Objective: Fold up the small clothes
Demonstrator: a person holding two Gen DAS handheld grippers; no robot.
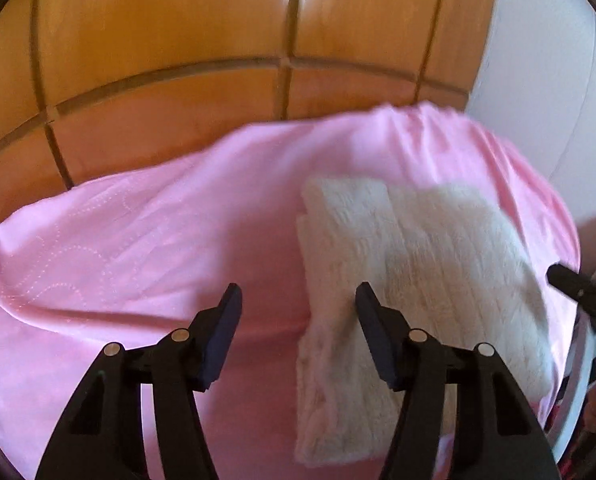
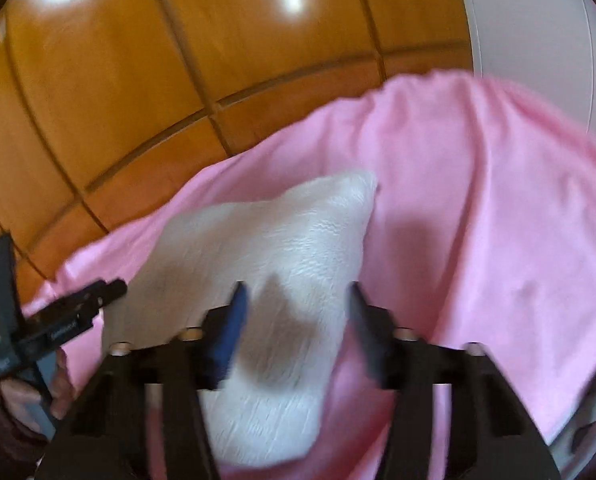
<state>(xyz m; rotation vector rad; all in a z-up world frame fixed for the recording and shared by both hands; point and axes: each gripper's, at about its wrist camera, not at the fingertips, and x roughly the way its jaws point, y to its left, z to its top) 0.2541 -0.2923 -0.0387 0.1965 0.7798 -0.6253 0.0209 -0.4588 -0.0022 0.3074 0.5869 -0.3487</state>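
We can read no writing; the small print on the other tool is blurred. The folded cream fleecy cloth (image 1: 417,264) lies on the pink sheet (image 1: 146,248). Our left gripper (image 1: 298,312) gapes over its edge; our right gripper (image 2: 296,320) stands parted above it, clamping nothing.

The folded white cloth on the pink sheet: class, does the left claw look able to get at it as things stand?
Probably yes. The left claw hangs open just above the white cloth, whose near edge lies below its right-hand finger, nothing between them. The right claw hovers over the same cloth and could crowd it.
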